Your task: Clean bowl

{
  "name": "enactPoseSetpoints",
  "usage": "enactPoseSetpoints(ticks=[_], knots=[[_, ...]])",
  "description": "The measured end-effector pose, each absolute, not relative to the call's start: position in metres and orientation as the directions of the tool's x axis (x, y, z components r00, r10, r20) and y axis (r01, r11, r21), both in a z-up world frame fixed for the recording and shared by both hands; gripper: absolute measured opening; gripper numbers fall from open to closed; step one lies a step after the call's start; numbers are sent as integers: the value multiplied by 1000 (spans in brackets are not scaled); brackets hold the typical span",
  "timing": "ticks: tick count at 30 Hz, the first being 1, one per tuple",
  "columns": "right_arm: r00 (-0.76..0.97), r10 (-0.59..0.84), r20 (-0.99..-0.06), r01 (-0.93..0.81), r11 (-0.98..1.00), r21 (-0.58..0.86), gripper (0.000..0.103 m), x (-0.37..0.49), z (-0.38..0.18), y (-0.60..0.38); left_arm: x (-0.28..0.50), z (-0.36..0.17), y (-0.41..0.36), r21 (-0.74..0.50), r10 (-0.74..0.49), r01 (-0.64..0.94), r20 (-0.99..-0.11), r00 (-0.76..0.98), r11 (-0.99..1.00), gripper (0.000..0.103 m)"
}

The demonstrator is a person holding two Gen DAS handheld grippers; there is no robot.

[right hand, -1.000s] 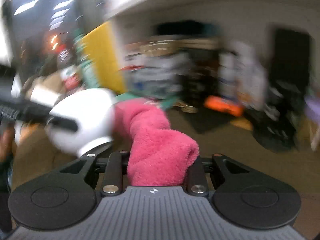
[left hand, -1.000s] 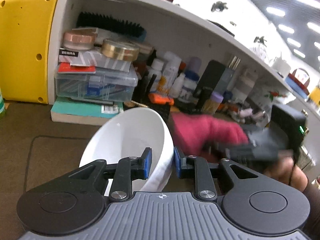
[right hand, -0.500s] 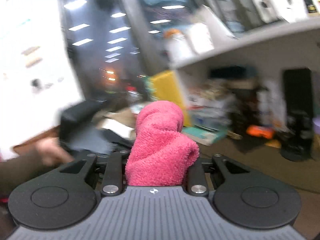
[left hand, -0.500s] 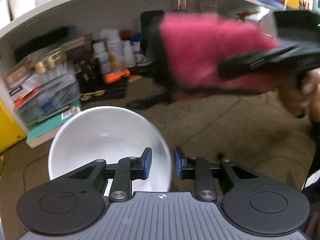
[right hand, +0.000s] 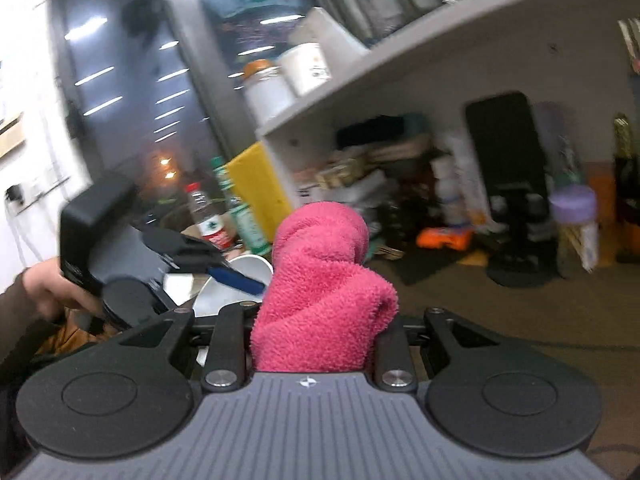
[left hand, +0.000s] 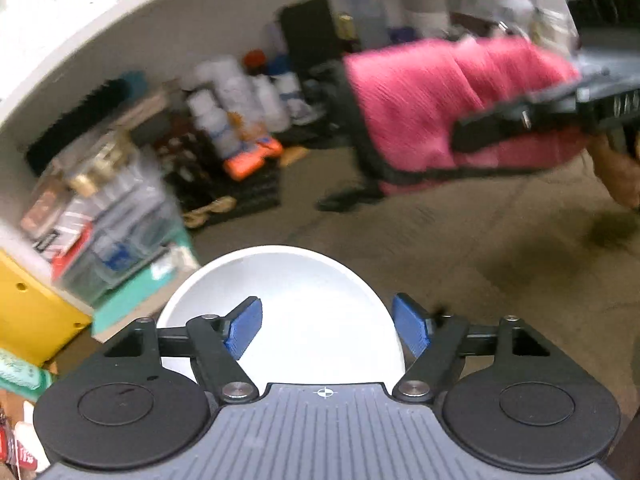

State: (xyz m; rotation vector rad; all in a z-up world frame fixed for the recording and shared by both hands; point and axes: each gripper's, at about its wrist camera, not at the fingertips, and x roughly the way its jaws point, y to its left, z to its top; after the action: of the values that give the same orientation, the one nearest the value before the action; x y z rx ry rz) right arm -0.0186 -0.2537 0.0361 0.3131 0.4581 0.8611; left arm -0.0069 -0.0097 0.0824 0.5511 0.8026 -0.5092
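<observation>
A white bowl [left hand: 304, 312] sits upright on the brown table, right under my left gripper [left hand: 327, 327]. The left gripper is open, its blue pads on either side of the bowl's right rim and not touching it. My right gripper [right hand: 316, 320] is shut on a pink fluffy cloth [right hand: 320, 288] that stands up between its fingers. In the left wrist view the pink cloth [left hand: 440, 104] hangs in the air at the upper right, well away from the bowl. The bowl also shows in the right wrist view [right hand: 236, 284], low at the left under the left gripper [right hand: 236, 278].
A white shelf [left hand: 168, 32] at the back holds bottles, boxes and tins. A black stand [right hand: 516, 200] and an orange object [right hand: 444, 238] sit under it. A yellow panel [left hand: 28, 312] is at the left. Brown tabletop [left hand: 480, 272] lies right of the bowl.
My left gripper has opened and let go of the bowl's rim; the bowl now rests on the table. The right gripper with the cloth has lifted away to the right.
</observation>
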Motion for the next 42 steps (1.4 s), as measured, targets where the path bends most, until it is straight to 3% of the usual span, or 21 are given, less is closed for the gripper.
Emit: enactPoseSetpoints(ticks=[6,11,12,13,15,17,21,23,28,35,38,40,42], knots=[[559,789,-255,-648,608,459,27,-19,32,-259,-5,88,11,329,-122,590,-794,596,737,68],[553,786,-276,-644,614,456,27,-17,30,-252,-9,72,19,331,-131,661,-826,548,674,73],[552,783,-287,-639,619,457,27,-16,27,-250,-13,64,16,350,-123,693,-836,534,630,67],[551,780,-297,-634,623,458,27,-15,25,-249,-17,60,15,363,-121,707,-837,533,608,49],[547,778,-309,-633,626,455,27,-16,23,-247,-26,51,9,390,-98,736,-847,523,553,22],[543,775,-322,-631,630,453,27,-16,21,-246,-35,46,2,449,-31,736,-844,536,506,20],[535,770,-346,-628,637,447,27,-16,17,-243,-39,46,-2,445,-18,726,-846,532,524,16],[532,767,-358,-626,641,444,27,-16,15,-241,-45,58,-11,398,-127,747,-835,535,532,10],[555,741,-376,-602,671,433,27,-23,15,-259,-48,66,-44,374,-218,763,-808,547,527,16],[569,728,-382,-569,684,457,27,-32,10,-281,-53,65,-63,429,-171,772,-814,556,469,18],[546,747,-380,-593,664,455,27,-34,9,-270,-61,68,-51,447,-158,778,-815,558,441,29],[519,767,-378,-616,642,457,27,-35,10,-261,-64,61,-43,449,-130,788,-830,542,422,54],[480,787,-387,-655,615,439,27,-39,11,-247,-64,52,-33,466,-85,777,-833,546,423,67]])
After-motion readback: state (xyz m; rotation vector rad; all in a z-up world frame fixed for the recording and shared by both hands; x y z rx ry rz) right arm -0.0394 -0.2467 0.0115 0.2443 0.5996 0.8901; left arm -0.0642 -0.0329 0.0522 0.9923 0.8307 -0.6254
